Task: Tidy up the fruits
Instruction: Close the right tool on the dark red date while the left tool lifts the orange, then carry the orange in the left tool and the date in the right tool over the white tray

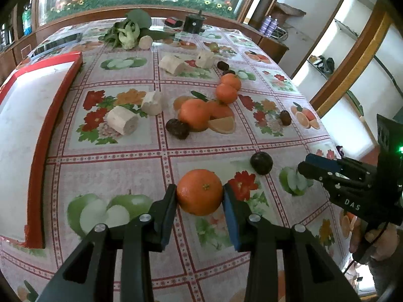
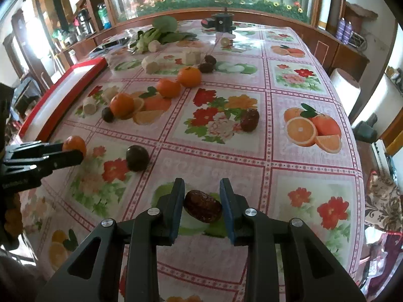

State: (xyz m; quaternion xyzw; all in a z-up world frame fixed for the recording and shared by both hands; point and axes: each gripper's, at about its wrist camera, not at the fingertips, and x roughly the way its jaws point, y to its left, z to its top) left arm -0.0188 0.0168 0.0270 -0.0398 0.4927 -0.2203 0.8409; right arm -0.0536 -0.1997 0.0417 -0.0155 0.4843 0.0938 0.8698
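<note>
While the red tray (image 1: 37, 136) waits at the bench's left edge, the left tongs (image 1: 199, 196) clench an orange (image 1: 200, 191) low over the cloth, and the right tongs (image 2: 202, 206) pinch a red date (image 2: 202, 209). Both picks look done; next comes lifting each fruit and carrying it leftward without loosening either grip.
</note>
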